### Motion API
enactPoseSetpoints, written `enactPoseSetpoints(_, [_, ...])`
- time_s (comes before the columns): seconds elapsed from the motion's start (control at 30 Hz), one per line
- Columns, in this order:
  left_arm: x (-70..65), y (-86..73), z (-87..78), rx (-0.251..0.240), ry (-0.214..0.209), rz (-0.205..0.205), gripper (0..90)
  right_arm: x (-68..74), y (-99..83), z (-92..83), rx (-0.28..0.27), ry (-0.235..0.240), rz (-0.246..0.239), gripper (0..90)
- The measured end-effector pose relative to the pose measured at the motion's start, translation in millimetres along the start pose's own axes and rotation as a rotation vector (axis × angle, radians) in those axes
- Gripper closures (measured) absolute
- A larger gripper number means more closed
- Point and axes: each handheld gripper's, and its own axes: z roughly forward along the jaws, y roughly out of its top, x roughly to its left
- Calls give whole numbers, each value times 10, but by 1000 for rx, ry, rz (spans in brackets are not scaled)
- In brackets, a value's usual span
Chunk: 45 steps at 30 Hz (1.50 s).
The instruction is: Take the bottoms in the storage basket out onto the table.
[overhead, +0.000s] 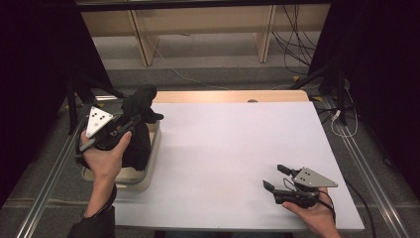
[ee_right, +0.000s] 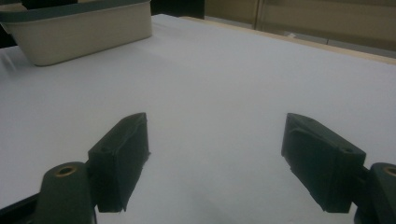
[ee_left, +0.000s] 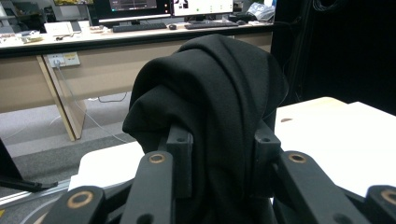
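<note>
Black cloth (overhead: 138,124) pinched in left gripper (overhead: 130,124), hanging over cream bin (overhead: 148,171), frame left; right gripper (overhead: 277,177) spread wide, empty, lower right.

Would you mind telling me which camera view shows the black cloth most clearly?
The left gripper view: the black cloth sits close up, bunched and pinched in the left tongs. The high view shows it smaller, lifted over the beige bin. The right gripper view faces the bare table and bin.
</note>
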Motion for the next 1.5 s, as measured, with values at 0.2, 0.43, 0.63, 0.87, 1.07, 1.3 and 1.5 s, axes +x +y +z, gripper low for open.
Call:
enactPoseSetpoints(0.2, [-33, 38, -29, -15, -9, 3, 679, 0, 0, 1, 0, -1, 0, 240])
enactPoseSetpoints(0.43, [-69, 65, -50, -25, -17, 7, 679, 0, 0, -1, -1, -1, 1, 240])
enactPoseSetpoints(0.63, [-103, 89, -67, -31, -29, 9, 679, 0, 0, -1, -3, -3, 0, 240])
enactPoseSetpoints(0.87, [-125, 118, -95, -42, -36, 10, 679, 0, -1, -1, 0, -2, 0, 240])
enactPoseSetpoints(1.07, [-149, 136, -111, -54, -46, 5, 679, 1, -1, -2, 1, 0, 1, 240])
enactPoseSetpoints(1.3, [-190, 164, -131, -67, -66, -2, 679, 0, -1, -2, 1, -1, 1, 240])
enactPoseSetpoints(1.5, [-244, 174, -129, -67, -86, -4, 679, -1, -1, -2, -1, -1, -1, 241])
